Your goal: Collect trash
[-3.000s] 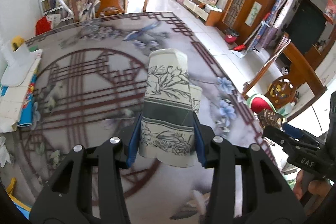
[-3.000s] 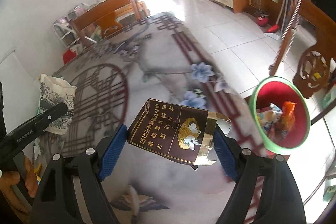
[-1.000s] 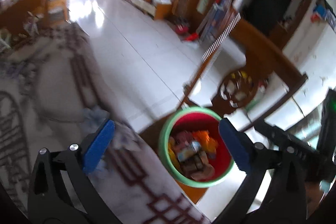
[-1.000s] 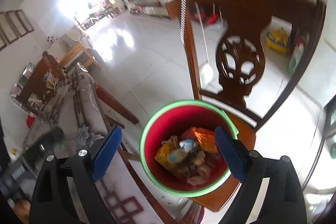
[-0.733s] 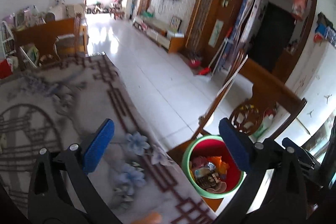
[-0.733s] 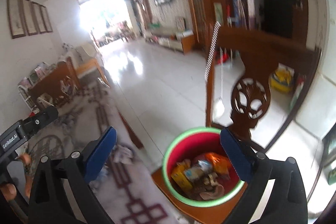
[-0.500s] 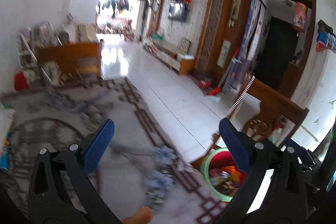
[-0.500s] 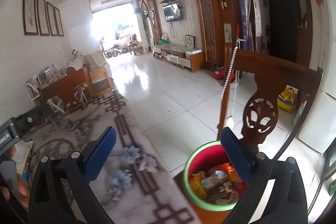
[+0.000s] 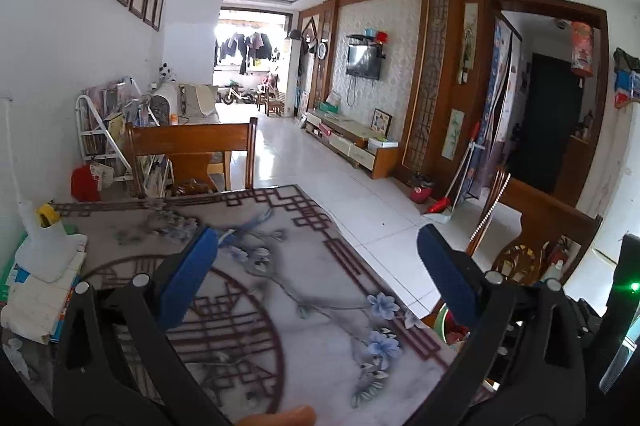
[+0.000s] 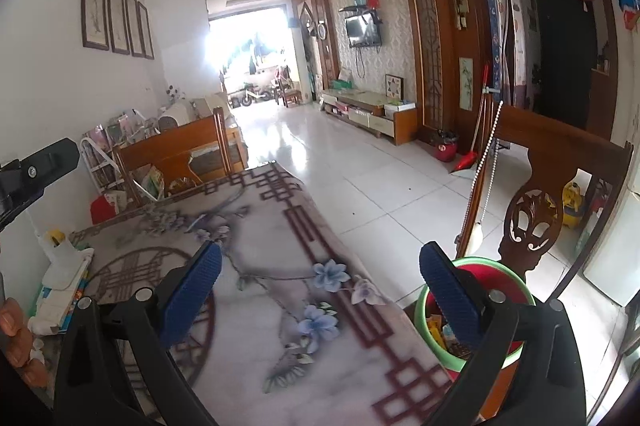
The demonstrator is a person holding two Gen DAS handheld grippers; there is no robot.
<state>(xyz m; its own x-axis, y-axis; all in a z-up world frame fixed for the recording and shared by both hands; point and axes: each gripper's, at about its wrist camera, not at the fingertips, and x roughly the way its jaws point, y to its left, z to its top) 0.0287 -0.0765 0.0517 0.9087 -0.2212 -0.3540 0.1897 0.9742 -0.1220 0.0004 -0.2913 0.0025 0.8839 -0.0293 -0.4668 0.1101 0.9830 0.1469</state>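
My left gripper hangs open over the patterned table, its blue pads wide apart with nothing between them. My right gripper is open too and holds nothing, above the table's right edge. A green-rimmed red trash bin with wrappers inside stands on a wooden chair seat beside the table, partly behind my right finger; in the left wrist view only a sliver of the bin shows. The left gripper's body appears at the left of the right wrist view.
A white jug with a yellow cap stands on a stack of papers at the table's left edge. One wooden chair stands at the far end, another carved chair by the bin. White tiled floor lies to the right.
Both grippers have swung up and left, away from above the bin and back over the table. The bin has slid to the lower right of both views. Both stay open and hold nothing.
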